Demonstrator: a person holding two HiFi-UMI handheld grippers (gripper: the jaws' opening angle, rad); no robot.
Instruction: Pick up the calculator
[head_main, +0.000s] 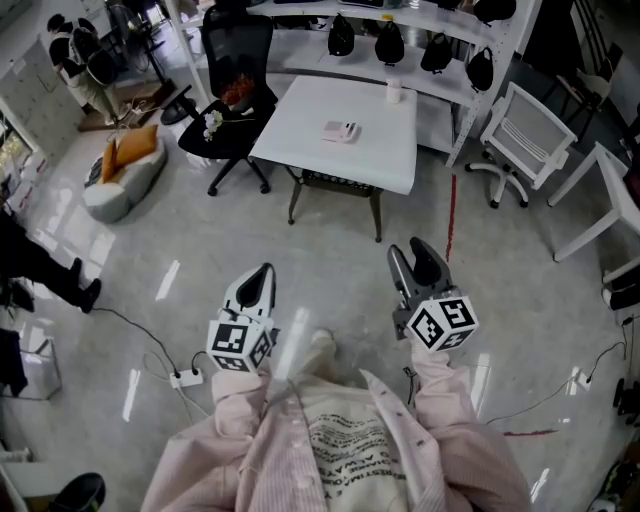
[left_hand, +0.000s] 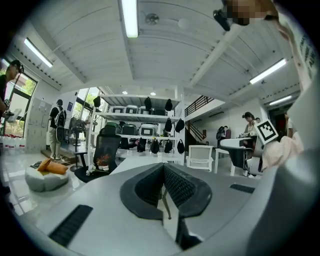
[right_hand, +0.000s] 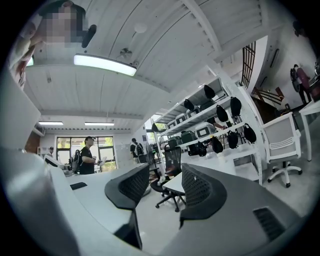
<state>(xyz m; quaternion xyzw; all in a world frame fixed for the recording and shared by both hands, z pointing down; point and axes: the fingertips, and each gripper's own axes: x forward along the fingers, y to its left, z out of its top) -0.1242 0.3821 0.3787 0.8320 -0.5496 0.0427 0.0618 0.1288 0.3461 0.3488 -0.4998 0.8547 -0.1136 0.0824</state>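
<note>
Head view: calculator lies far across the room

The calculator (head_main: 340, 131) lies flat on the worktop (head_main: 300, 120), well apart from both tools. The left tool (head_main: 264, 272) is closed and empty; the right tool (head_main: 412, 252) stands wide apart, empty. It is probably light, stiff, slick plastic, so pinch across its narrow sides.

1. The left gripper (head_main: 263, 274) is held low in front of the torso, at the left of the head view. It points forward and close to level. Its two dark ribbed jaws lie closed together with nothing between them.
2. The right gripper (head_main: 412, 256) is held at the right of the head view, a little further forward than the left. It points forward and level. Its jaws stand wide apart and empty.
3. The left marker cube (head_main: 240, 344) and the right marker cube (head_main: 442, 322) sit at the rear of their grippers.
4. The left sleeve (head_main: 232, 425) and the right sleeve (head_main: 442, 392), both pale pink, reach forward from the torso. The hands are hidden beneath the cubes.
5. The two grippers are side by side and well apart.
</note>
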